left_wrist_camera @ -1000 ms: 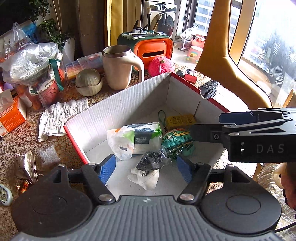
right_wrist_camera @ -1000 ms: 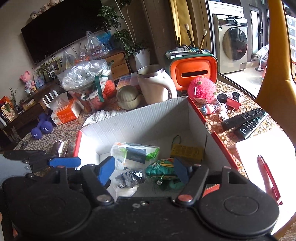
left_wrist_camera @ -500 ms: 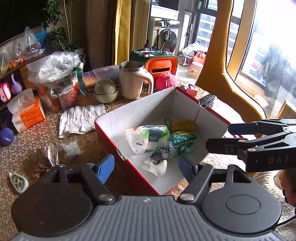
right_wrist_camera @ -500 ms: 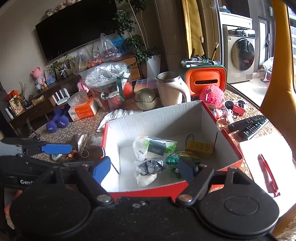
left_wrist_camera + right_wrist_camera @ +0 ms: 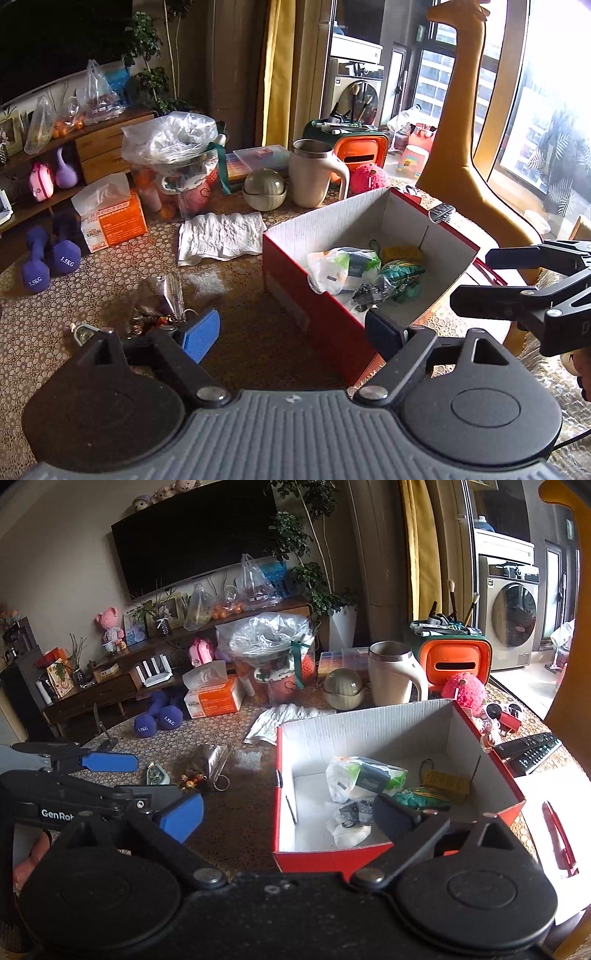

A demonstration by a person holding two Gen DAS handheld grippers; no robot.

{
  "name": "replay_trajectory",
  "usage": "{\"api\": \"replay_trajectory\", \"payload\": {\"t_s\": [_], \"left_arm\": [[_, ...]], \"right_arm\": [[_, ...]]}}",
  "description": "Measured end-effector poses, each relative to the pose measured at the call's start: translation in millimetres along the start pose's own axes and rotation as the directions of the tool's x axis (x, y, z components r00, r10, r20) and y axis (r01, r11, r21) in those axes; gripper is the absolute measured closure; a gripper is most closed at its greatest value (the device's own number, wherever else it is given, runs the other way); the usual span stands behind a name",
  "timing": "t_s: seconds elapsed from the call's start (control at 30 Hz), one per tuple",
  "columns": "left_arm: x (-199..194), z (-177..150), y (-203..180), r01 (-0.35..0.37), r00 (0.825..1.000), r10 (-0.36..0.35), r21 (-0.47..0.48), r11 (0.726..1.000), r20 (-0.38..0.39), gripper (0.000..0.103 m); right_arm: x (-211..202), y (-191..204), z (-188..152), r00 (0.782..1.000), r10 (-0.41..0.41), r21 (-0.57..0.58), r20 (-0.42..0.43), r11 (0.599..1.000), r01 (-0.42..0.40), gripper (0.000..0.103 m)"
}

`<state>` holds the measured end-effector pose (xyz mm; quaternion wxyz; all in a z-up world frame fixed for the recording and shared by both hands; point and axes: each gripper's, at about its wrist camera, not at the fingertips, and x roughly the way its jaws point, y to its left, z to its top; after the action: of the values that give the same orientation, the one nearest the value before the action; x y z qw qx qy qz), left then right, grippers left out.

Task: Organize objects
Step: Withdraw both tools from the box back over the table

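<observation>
- On the patterned worktop (image 5: 255, 332) we found a red cardboard box (image 5: 321, 314) with white inner walls, open at the top, standing right of centre in both wrist views.
- Inside the box lay a white-and-green plastic packet (image 5: 341, 264), a green pouch (image 5: 402, 273), a yellow card (image 5: 402, 254) toward the far wall, and a small black crinkled bag (image 5: 373, 291) nearest the front.
- We held the left gripper (image 5: 291, 334) above the worktop, just short of the box's near corner; its jaws stood wide and carried nothing.
- We held the right gripper (image 5: 291, 810) near the box's front wall, jaws likewise wide and carrying nothing; one blue pad hung over bare worktop, the darker one over the box's front edge.
- Left of the box, loose on the worktop, we noted a silver foil wrapper (image 5: 212, 757), a key ring with small charms (image 5: 207, 781), a clear crumpled wrapper (image 5: 207, 282) and a small oval gadget (image 5: 157, 773).
- Behind the box we logged a white cloth (image 5: 219, 238), a beige mug (image 5: 317, 177), a round lidded bowl (image 5: 265, 188) and a pink fuzzy ball (image 5: 463, 690).
- Right of the box sat two remote controls (image 5: 532, 749) and a red pen (image 5: 557, 838) on white paper.
</observation>
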<state>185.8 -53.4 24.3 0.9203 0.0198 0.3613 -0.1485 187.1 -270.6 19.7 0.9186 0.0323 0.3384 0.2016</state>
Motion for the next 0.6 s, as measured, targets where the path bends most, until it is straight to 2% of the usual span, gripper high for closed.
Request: {"api": "replay_trajectory", "payload": {"t_s": [0.3, 0.6], "left_arm": [[-18.8, -23.8, 49.3, -0.066, 0.998, 0.066, -0.018, 0.998, -0.003, 0.015], [-14.5, -60.1, 107.6, -0.141, 0.990, 0.139, -0.077, 0.987, -0.028, 0.015]], "right_arm": [[16.6, 33.5, -2.6, 0.999, 0.035, -0.046, -0.010, 0.998, -0.035, 0.004], [52.4, 72.0, -8.7, 0.996, 0.086, -0.118, -0.037, 0.989, -0.090, 0.004]]}}
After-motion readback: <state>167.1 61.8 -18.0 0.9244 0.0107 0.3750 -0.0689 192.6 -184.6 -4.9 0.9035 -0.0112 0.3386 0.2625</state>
